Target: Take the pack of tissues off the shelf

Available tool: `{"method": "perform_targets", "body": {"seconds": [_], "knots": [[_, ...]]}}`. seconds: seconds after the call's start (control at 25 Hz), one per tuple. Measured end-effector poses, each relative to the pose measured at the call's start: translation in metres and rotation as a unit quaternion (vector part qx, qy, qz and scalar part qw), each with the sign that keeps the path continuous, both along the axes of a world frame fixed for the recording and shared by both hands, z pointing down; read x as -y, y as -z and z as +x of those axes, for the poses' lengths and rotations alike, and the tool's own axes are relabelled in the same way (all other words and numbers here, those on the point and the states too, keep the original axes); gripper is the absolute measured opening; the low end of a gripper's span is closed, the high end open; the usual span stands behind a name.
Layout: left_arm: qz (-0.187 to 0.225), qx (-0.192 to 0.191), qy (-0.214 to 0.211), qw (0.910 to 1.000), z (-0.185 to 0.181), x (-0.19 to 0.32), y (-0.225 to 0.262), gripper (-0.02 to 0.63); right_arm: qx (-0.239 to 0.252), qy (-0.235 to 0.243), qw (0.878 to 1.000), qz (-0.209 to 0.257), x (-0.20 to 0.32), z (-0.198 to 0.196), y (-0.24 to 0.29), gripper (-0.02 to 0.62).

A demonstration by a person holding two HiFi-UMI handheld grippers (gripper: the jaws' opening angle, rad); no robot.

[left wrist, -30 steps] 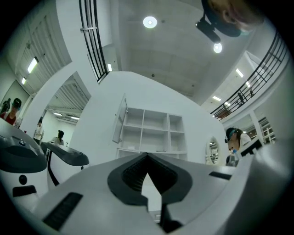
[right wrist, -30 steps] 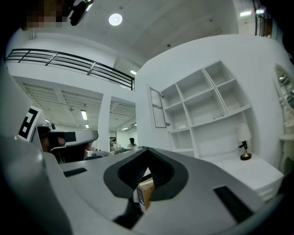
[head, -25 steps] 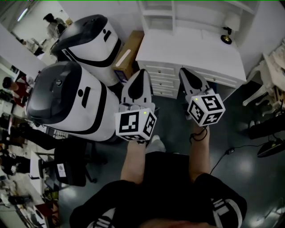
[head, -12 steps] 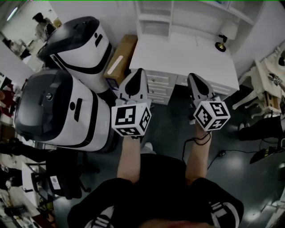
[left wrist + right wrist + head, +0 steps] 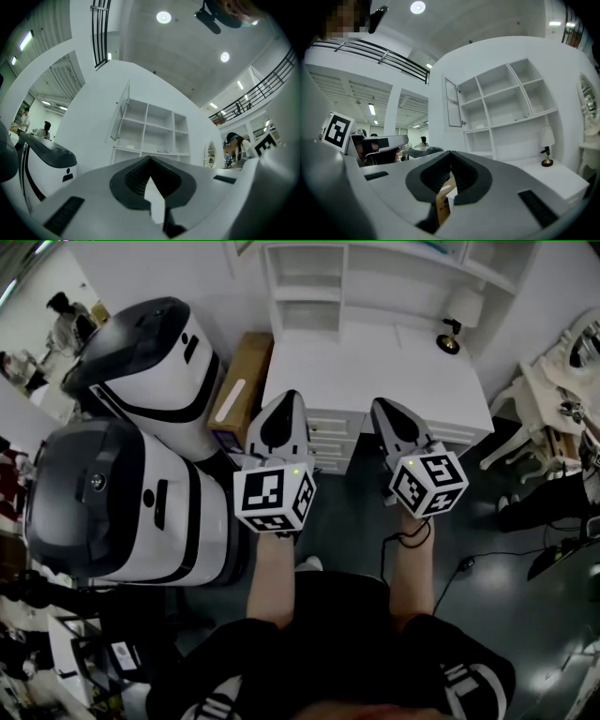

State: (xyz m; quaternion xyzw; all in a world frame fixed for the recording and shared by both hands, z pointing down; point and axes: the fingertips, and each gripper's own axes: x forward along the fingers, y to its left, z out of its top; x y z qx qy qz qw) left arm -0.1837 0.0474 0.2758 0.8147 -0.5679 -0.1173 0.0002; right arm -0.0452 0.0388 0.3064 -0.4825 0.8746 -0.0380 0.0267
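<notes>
The pack of tissues (image 5: pixel 162 151) is most likely the one small flat thing lying in the middle column of the shelf (image 5: pixel 150 129), on a lower board. It is too small in every view to tell for sure. The shelf is white, has three columns of open compartments, and has one door (image 5: pixel 121 112) standing open at its left side. It stands at the back of a white worktop (image 5: pixel 375 367) with drawers in its front. One table lamp (image 5: pixel 453 322) with a white shade stands on the worktop, near its right back corner.

The left hand-held gripper (image 5: pixel 281 401) and the right hand-held gripper (image 5: pixel 384 407) are side by side over the dark floor (image 5: pixel 356 521), in front of the drawers. Both point toward the worktop and are well apart from the shelf. The jaws of each are closed tip to tip, with nothing held between them.

To the left of the worktop one long cardboard box (image 5: pixel 239 390) leans. Left of it stand two big white-and-black machines, the far machine (image 5: pixel 155 357) and the near machine (image 5: pixel 112 498). One white chair (image 5: pixel 548 399) is at the right.
</notes>
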Motion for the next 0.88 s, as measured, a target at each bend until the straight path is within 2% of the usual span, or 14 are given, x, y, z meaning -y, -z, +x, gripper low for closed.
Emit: {"method": "perform_targets", "body": {"seconds": [0.28,0.52,0.6,0.72,0.88], "knots": [[-0.006,0.021,0.03,0.9993,-0.036,0.014,-0.004,0.01,-0.006,0.026,1.0,0.006,0.016,-0.041,0.0,0.02],[-0.005,0.023,0.013,0.9996,-0.048,0.017,-0.013,0.011,-0.028,0.042,0.999,0.01,0.021,-0.07,-0.003,0.02],[-0.012,0.025,0.015,0.9995,-0.05,0.019,-0.017,0.011,-0.034,0.04,0.999,0.011,0.022,-0.072,-0.003,0.02],[-0.031,0.05,0.028,0.9979,-0.053,0.022,-0.026,0.009,-0.035,0.032,0.999,0.011,0.023,-0.071,-0.003,0.02],[-0.07,0.05,-0.003,0.9963,-0.05,0.032,-0.041,0.011,-0.035,0.004,0.999,0.002,0.037,-0.055,-0.005,0.02]]}}
